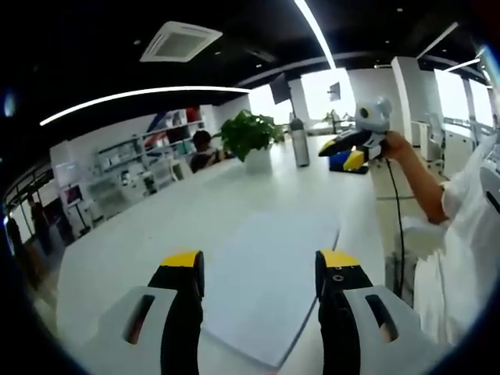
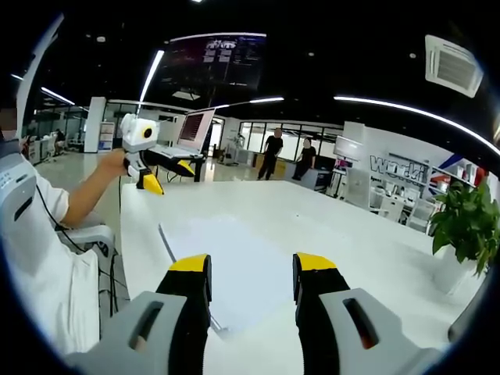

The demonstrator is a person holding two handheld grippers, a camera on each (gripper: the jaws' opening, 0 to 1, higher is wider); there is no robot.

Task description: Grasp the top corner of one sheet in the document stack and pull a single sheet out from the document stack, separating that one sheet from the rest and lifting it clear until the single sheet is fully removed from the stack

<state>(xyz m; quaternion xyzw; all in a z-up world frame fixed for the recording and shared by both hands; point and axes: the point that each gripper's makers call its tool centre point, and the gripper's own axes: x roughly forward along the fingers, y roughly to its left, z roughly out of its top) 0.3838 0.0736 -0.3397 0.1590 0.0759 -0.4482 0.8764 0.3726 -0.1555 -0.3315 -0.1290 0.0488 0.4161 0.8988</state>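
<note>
The document stack (image 1: 269,289) lies flat on the counter (image 1: 156,234), near the counter's edge on the person's (image 1: 469,234) side. Beyond the stack, at the far end of the counter, a potted plant (image 1: 251,139) stands, with a tall bottle (image 1: 300,142) just beside it. The left gripper (image 1: 260,273) hangs above the stack's near part, and the right gripper (image 2: 248,277) is likewise over the stack, both clear of the sheets. Behind the plant stand shelves (image 1: 141,168) along the wall.

left gripper (image 1: 259,267) held out level, jaws spread apart, nothing between them | right gripper (image 2: 247,269) likewise held with jaws parted (empty too) | each gripper is gripped by a bare hand (image 1: 393,145), forearm raised
</note>
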